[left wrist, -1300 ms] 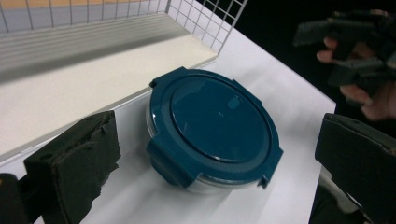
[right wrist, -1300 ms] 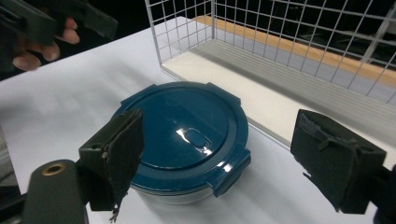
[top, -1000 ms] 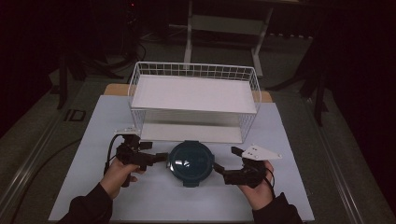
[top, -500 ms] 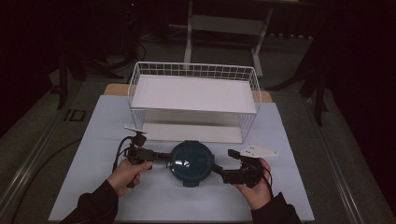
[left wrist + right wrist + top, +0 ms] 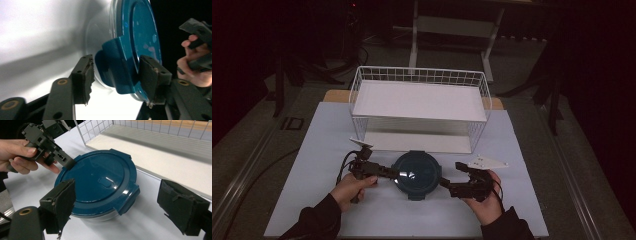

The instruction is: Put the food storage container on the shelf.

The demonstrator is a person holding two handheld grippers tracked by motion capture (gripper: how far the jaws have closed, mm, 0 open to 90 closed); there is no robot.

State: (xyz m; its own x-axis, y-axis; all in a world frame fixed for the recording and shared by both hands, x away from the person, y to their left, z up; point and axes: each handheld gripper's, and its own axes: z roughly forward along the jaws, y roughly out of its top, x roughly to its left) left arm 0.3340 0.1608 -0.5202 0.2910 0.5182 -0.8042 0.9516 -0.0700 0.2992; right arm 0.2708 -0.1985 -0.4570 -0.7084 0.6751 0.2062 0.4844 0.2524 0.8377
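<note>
1. Round container (image 5: 416, 175) with a teal snap-on lid (image 5: 97, 182) and a clear base, sitting on the white table (image 5: 312, 150) just in front of the wire basket (image 5: 419, 107), between both hands.

2. Left gripper (image 5: 115, 75): jaws spread apart on either side of a lid clip tab (image 5: 117, 67), one pad beside it, the other against the lid's rim. Not clamped, a gap visible at least on one side.

3. Right gripper (image 5: 117, 210): jaws wide apart, hovering just short of the clip tab on its side (image 5: 128, 197). Nothing held.

4. Handling guess: hard plastic, stiff, glossy, so probably slick against the pads. Looks light, contents impossible to tell through that base from here.

5. Best spots to grab, probably: the four clip tabs sticking out past the rim. Flat faces there, much better than the curved wall or the smooth lid top.

6. Risk: pinching one tab alone could pop the latch open or spin the whole thing on the table. A tab on each side at once seems safer for a lift. Not fragile-looking, but the clips are the weak bit.
</note>
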